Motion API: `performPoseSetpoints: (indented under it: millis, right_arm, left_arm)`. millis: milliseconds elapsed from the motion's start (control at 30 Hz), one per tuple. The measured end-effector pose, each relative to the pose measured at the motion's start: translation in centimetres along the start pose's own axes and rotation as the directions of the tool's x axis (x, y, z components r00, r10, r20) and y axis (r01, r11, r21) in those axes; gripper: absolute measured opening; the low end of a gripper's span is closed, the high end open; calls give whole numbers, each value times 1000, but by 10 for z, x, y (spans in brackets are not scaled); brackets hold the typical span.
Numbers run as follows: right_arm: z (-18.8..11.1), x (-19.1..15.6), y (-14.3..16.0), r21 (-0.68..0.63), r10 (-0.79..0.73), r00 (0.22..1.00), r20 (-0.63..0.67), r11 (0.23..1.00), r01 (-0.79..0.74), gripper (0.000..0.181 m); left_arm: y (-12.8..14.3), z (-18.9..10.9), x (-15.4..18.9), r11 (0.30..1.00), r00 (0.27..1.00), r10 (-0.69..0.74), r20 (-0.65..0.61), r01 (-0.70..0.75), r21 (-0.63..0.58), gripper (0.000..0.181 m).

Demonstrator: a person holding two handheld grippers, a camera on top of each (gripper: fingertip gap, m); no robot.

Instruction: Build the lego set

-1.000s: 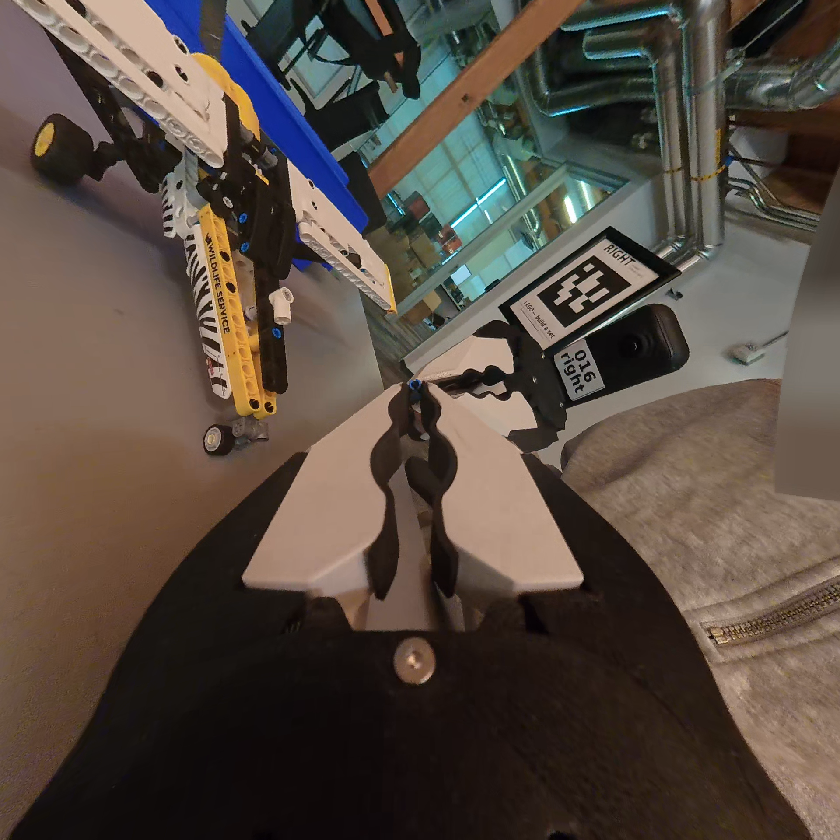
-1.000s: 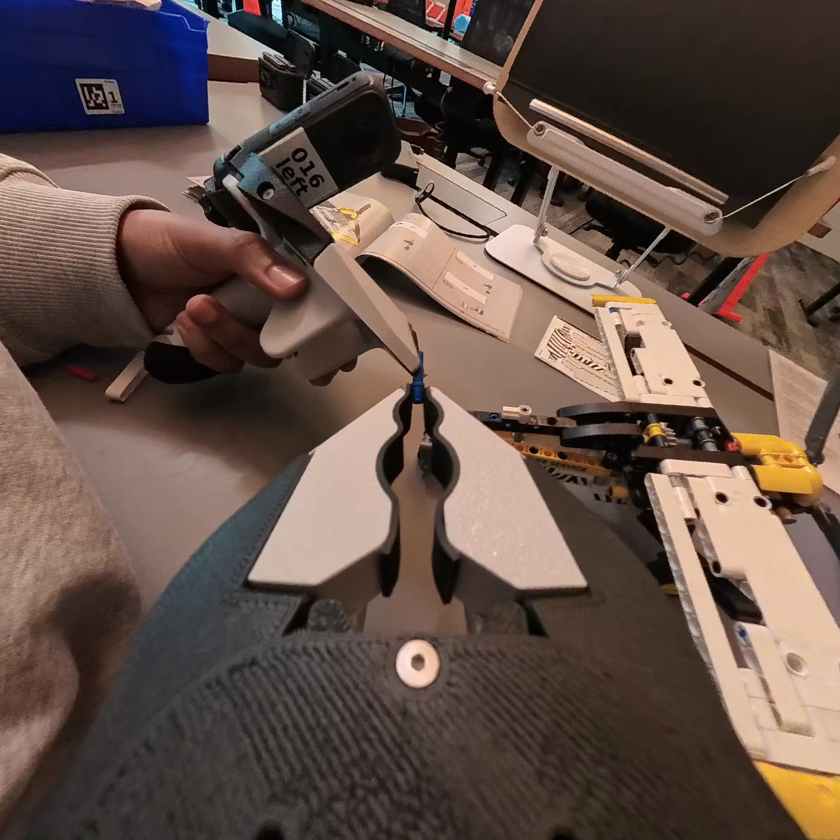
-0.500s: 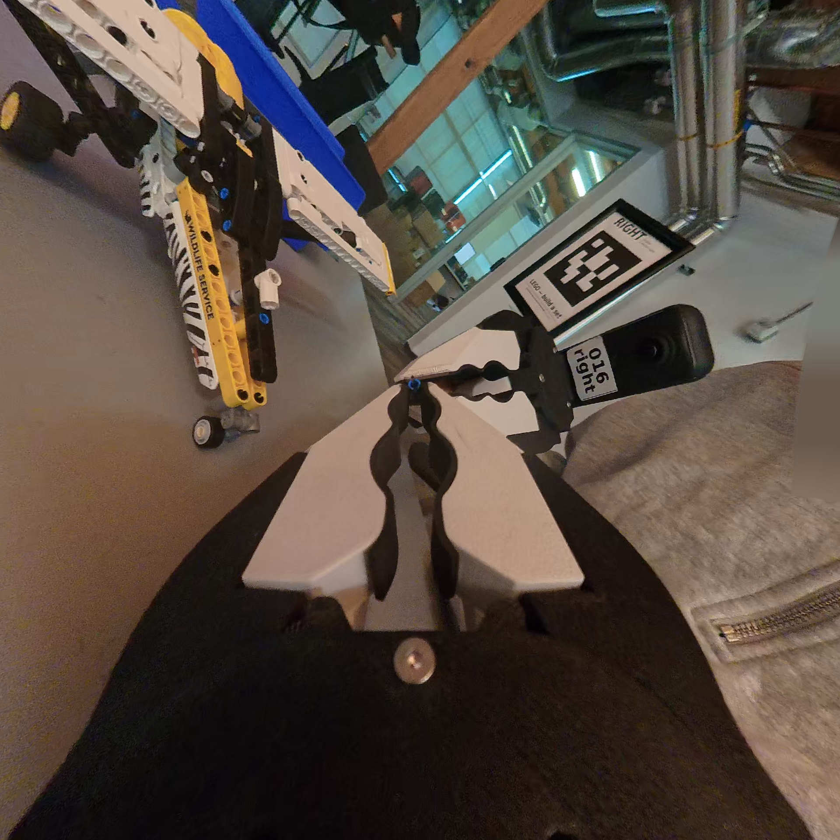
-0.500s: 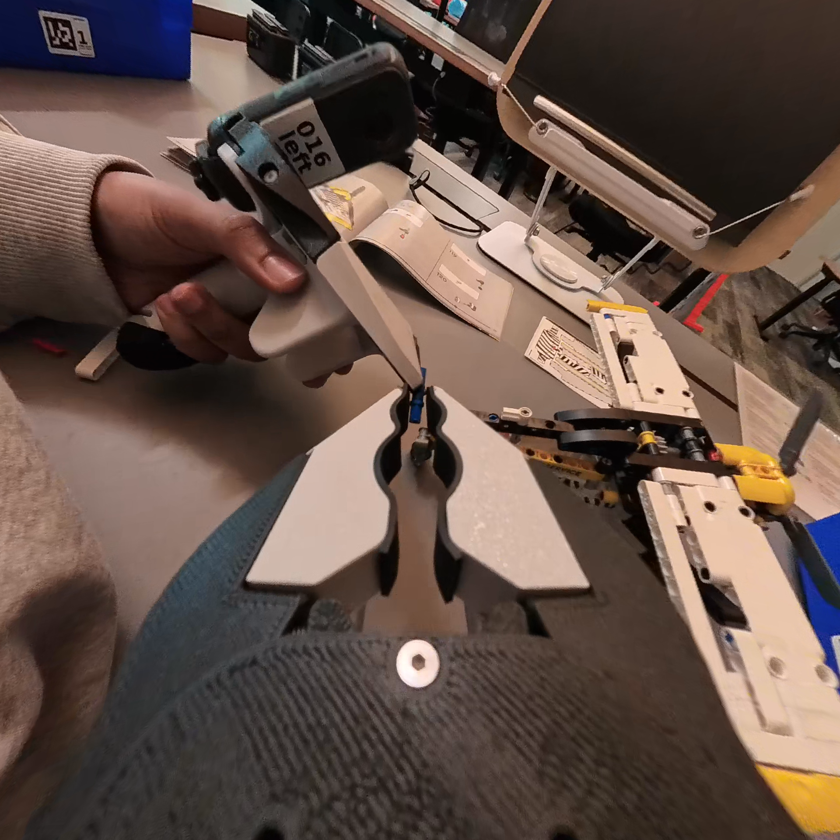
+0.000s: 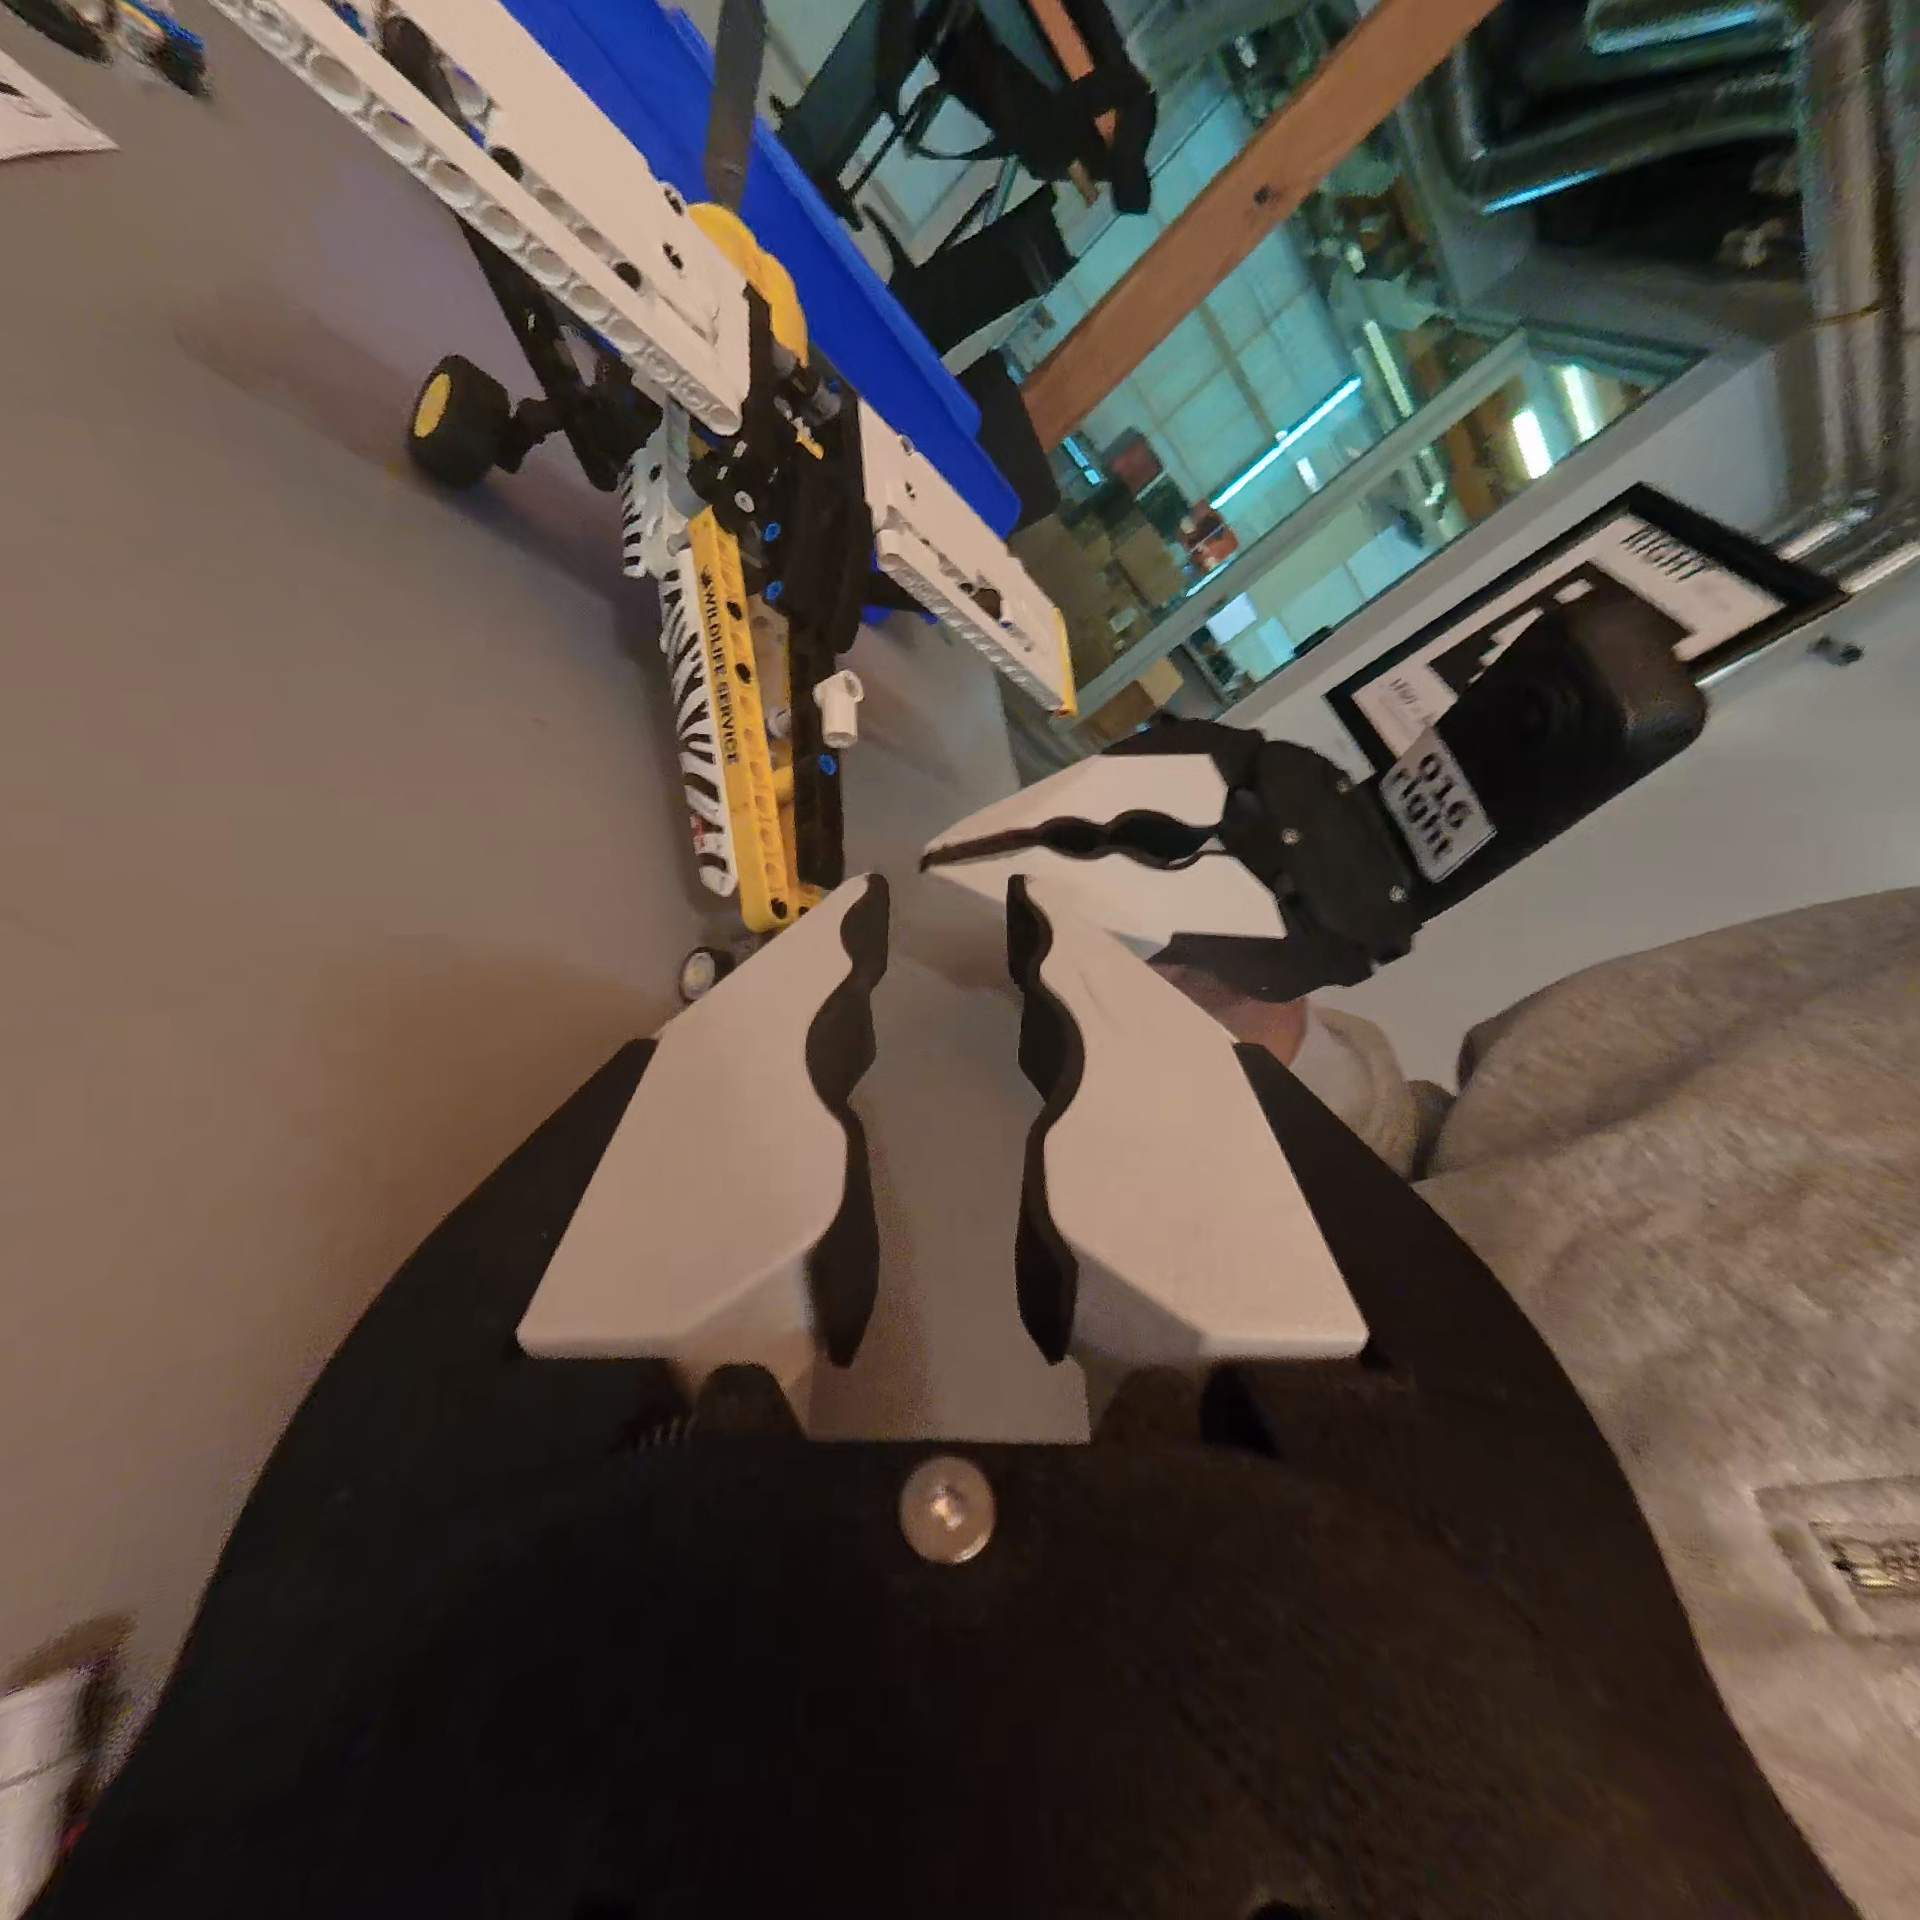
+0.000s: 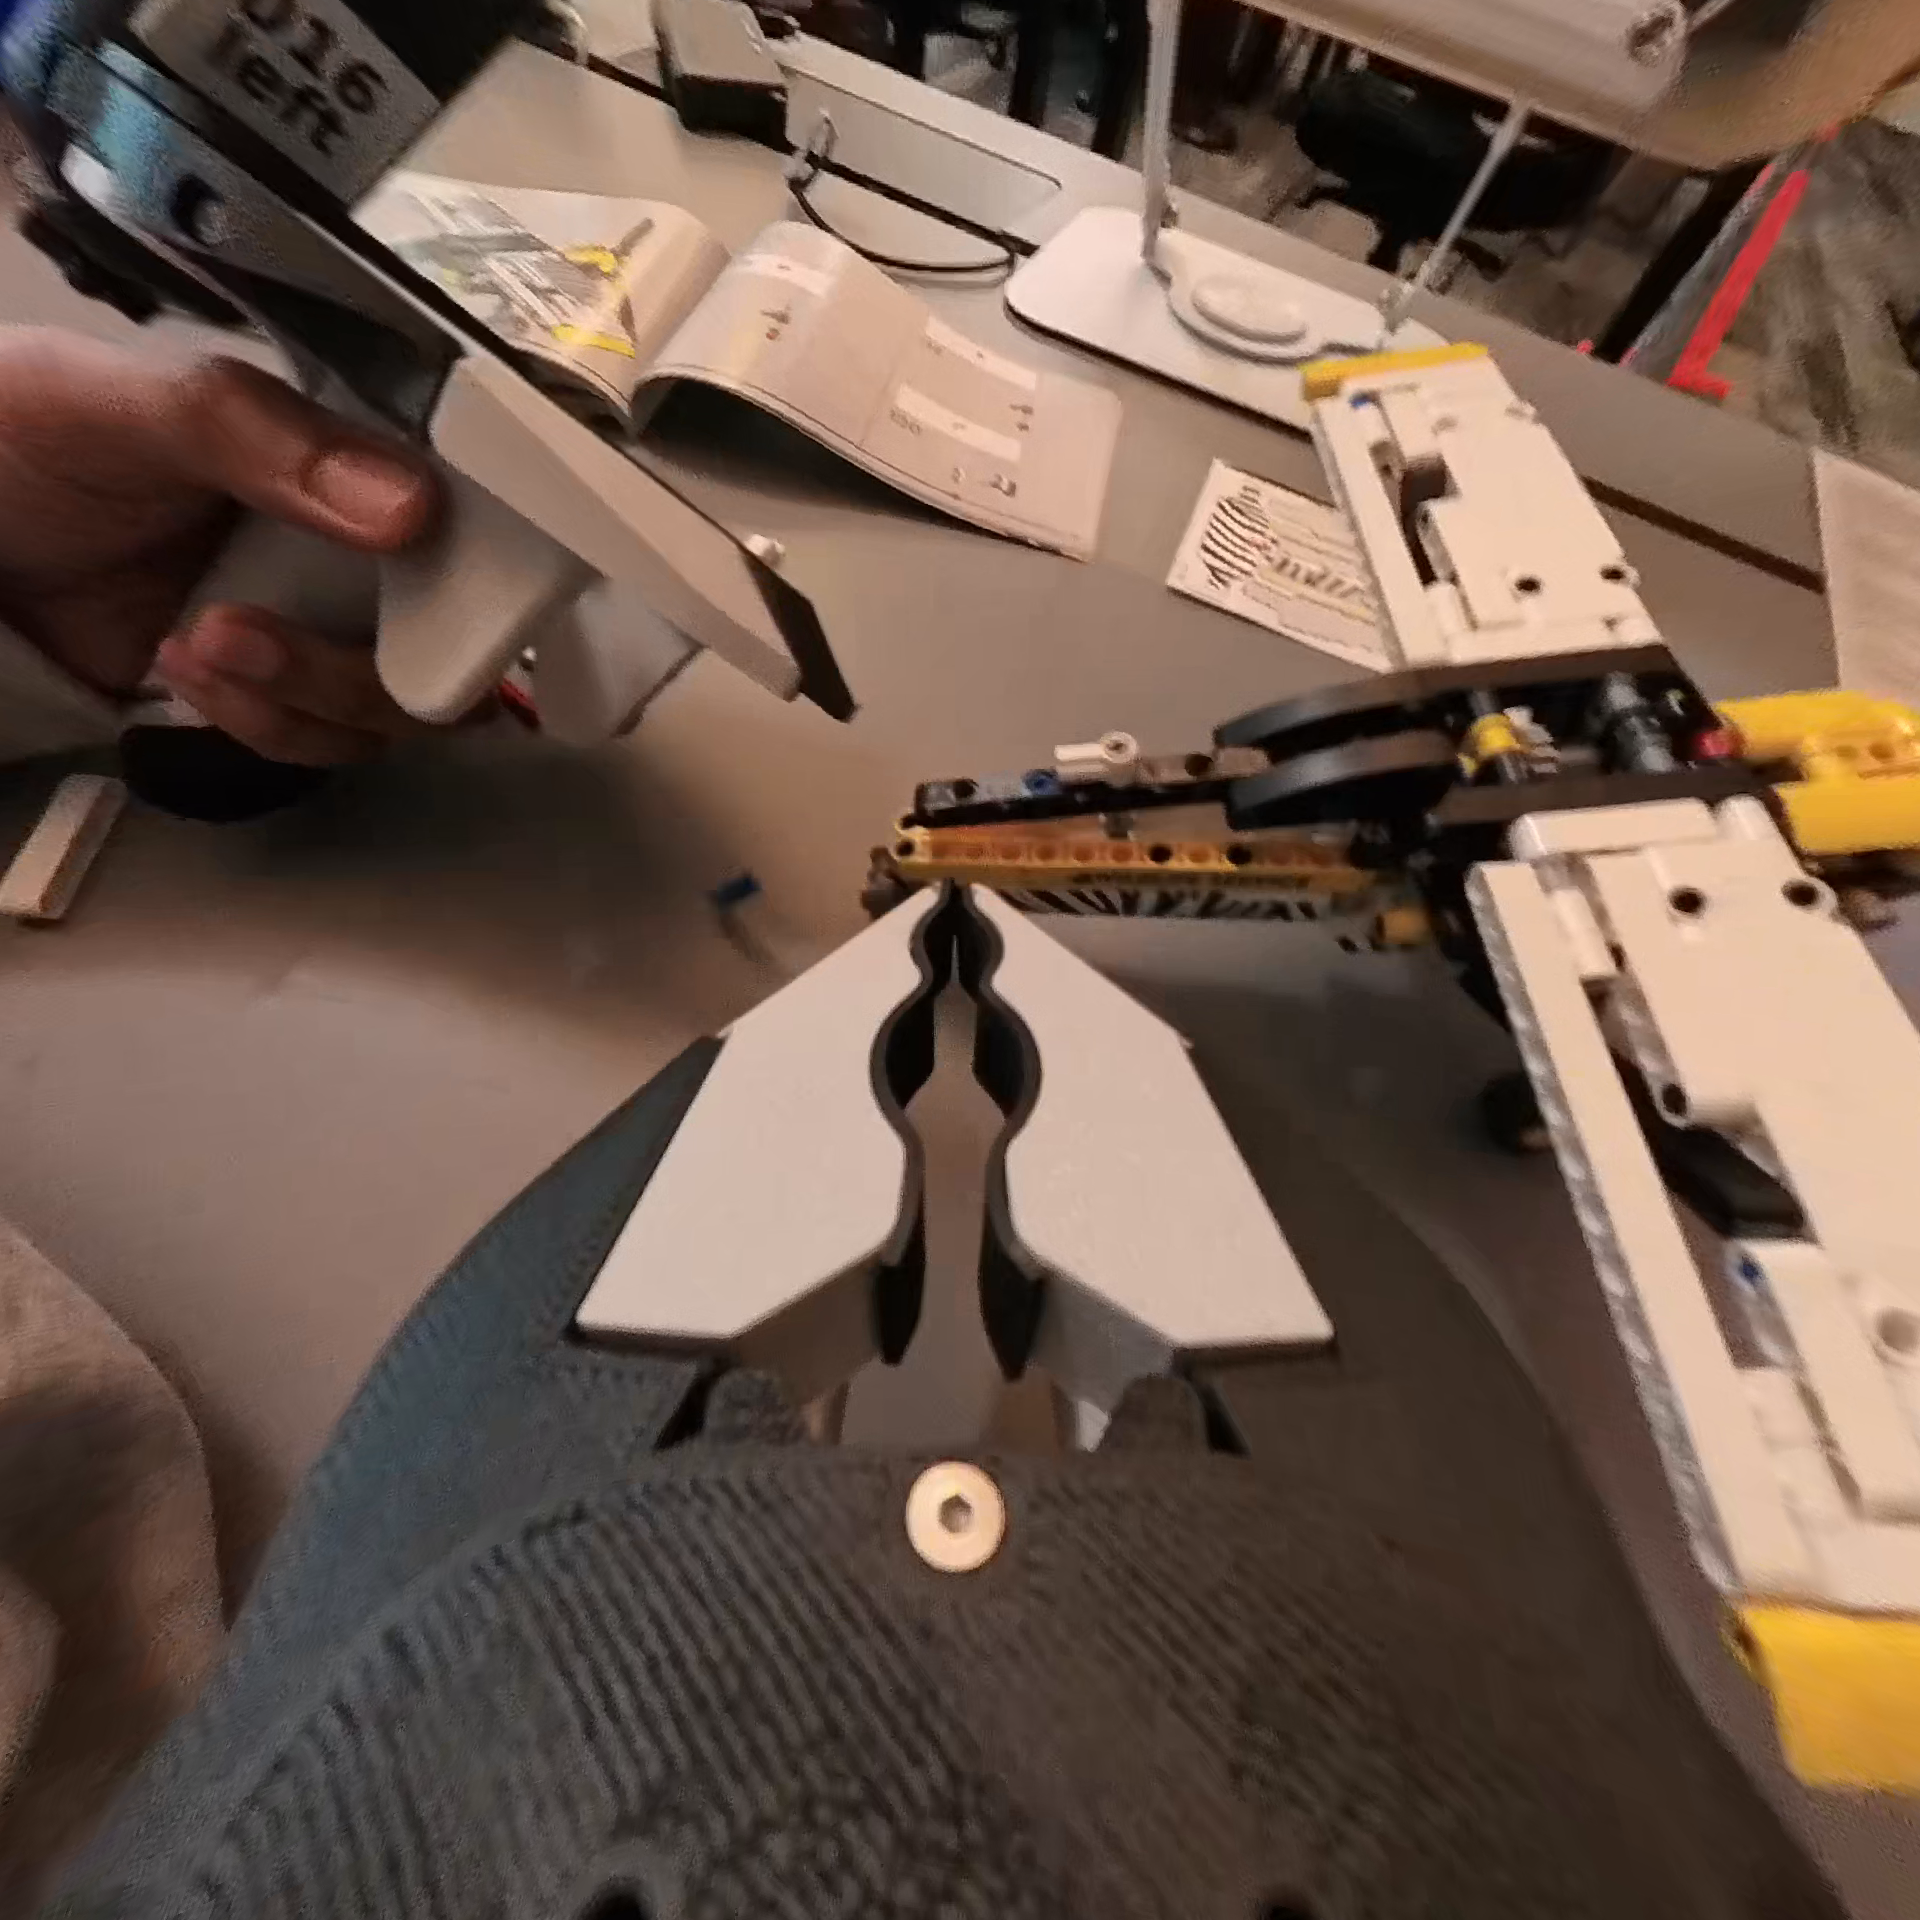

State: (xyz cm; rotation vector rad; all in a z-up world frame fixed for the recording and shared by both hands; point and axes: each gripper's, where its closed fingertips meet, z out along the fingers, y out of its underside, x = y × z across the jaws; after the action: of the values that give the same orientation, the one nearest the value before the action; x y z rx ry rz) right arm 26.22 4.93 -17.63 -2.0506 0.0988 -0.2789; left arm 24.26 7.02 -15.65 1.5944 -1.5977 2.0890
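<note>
The Lego plane model, with a yellow beam [image 5: 750, 727], zebra stickers and white wings [image 6: 1662, 1039], lies on the grey table [image 5: 260, 831]. My left gripper [image 5: 945, 888] is open and empty, its tips just short of the yellow beam's end. It also shows in the right wrist view [image 6: 821, 675], held by a hand [image 6: 208, 520] above the table. My right gripper [image 6: 951, 902] is shut with nothing visible between its tips, close to the end of the model's yellow beam [image 6: 1122, 854]. It also shows in the left wrist view [image 5: 930, 857]. A small blue pin [image 6: 735, 894] lies on the table left of the right gripper.
An open instruction booklet [image 6: 831, 384], a sticker sheet [image 6: 1278, 561] and a white stand base [image 6: 1195, 301] lie behind the model. A blue bin [image 5: 831, 291] stands beyond the plane. A small loose wheel [image 5: 698, 971] lies by the tail. A grey sweater [image 5: 1662, 1247] is at the right. My hands' fingertips stand some 4 centimetres from each other. The small loose wheel [image 5: 698, 971] is about equally far from each gripper, around 6 centimetres.
My left gripper has opened and drawn back from the right gripper's tips. The blue pin once held at the touching tips now lies on the table. The right gripper has moved towards the model's tail.
</note>
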Motion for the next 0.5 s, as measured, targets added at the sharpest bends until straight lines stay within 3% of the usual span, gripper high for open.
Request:
performPoseSetpoints:
  millis: [133,233,400,500]
  right_arm:
    - [-6,0,11,-49,82,995,59,996,-79,0]
    - [0,-17,11,-49,110,985,131,993,-104,14]
    - [21,-61,10,-109,89,957,277,992,-61,27]
    - [37,-74,17,-171,33,955,293,985,18,30]
  left_arm:
    - [-1,-4,-13,998,994,58,93,-56,-22,21]
    - [-12,-17,-23,997,984,79,158,-79,-9,20]
    - [-37,-46,-32,992,978,56,200,-77,98,17]
    - [-41,-50,-30,991,984,35,174,-57,124,17]
